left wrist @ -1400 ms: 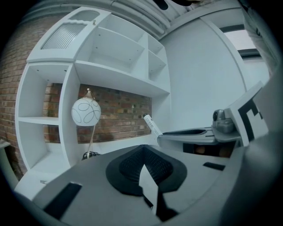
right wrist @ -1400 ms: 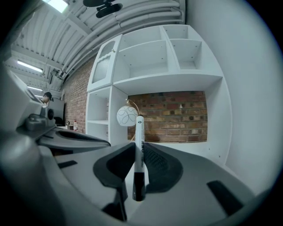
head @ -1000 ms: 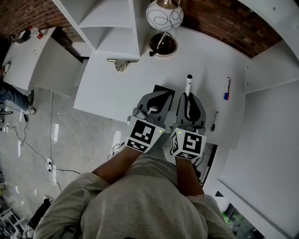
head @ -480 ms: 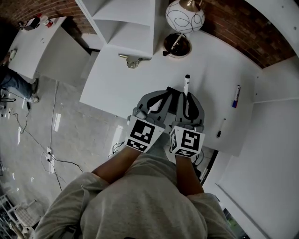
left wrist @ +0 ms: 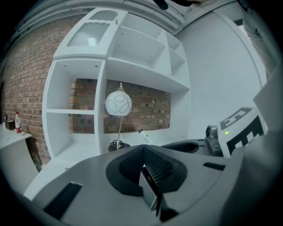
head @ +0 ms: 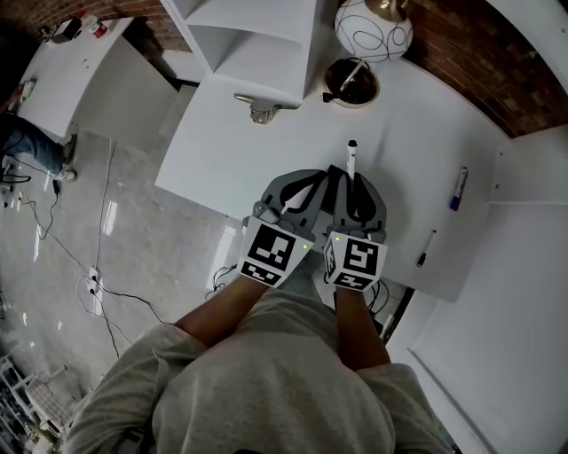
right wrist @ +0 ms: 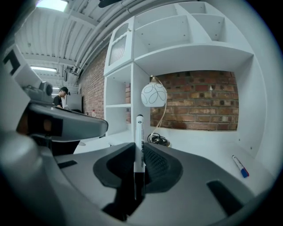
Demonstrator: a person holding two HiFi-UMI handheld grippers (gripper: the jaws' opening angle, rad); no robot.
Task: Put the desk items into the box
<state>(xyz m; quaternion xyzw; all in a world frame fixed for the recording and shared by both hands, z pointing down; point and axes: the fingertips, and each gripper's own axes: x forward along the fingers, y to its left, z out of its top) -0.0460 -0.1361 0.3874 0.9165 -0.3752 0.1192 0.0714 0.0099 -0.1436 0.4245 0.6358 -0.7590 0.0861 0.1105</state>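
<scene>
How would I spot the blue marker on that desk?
Find the white desk, then its right end. Two pens lie there: the marker is the thicker, farther one, white with a blue end; its neighbour is a thin black pen.

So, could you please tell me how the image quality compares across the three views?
Head view: evenly lit, but the straight edges of the desk bow from the wide lens. Left gripper view: strong fisheye, black corners, visibly curved shelves. Right gripper view: the marker is sharp, and the ceiling light glares at top left.
</scene>
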